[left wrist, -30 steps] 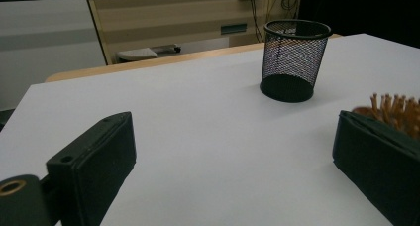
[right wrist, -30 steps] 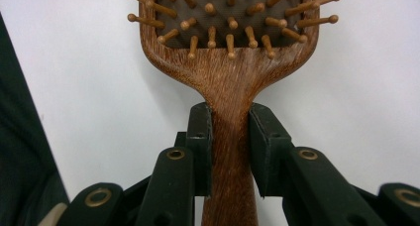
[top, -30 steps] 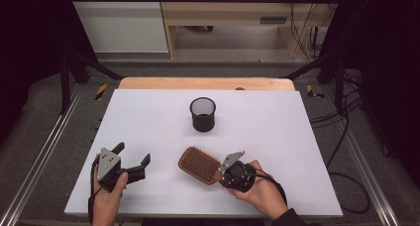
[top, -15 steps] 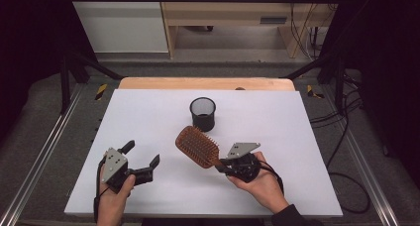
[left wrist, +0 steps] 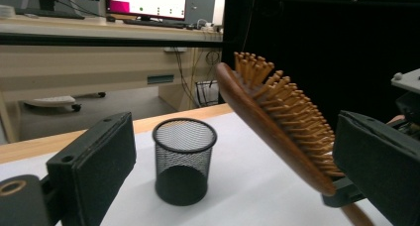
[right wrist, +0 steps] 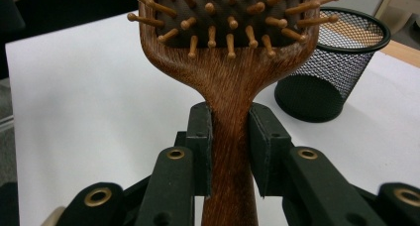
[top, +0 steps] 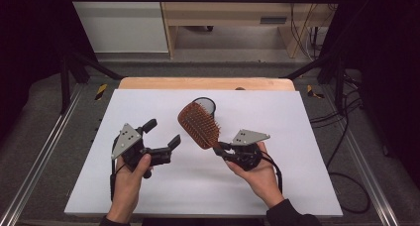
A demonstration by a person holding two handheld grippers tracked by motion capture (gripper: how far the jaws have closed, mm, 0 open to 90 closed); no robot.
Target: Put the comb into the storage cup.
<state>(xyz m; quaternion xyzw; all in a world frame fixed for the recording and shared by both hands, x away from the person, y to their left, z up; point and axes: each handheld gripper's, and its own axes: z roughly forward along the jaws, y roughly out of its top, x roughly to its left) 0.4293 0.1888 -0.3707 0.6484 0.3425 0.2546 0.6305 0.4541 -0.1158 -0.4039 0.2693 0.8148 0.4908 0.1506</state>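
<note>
Holding the brown wooden paddle hairbrush (top: 199, 125) aloft.
My right gripper (top: 222, 150) clamps its handle beside the black mesh cup (left wrist: 183, 159); left gripper (top: 162, 133) gapes empty.

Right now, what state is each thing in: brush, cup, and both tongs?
Brush: lifted off the table, tilted, bristles up, handle clamped.
Cup: upright on the table, empty, untouched.
Right tongs: shut on the brush handle.
Left tongs: open, holding nothing, beside the brush.
Table: white top.
</note>
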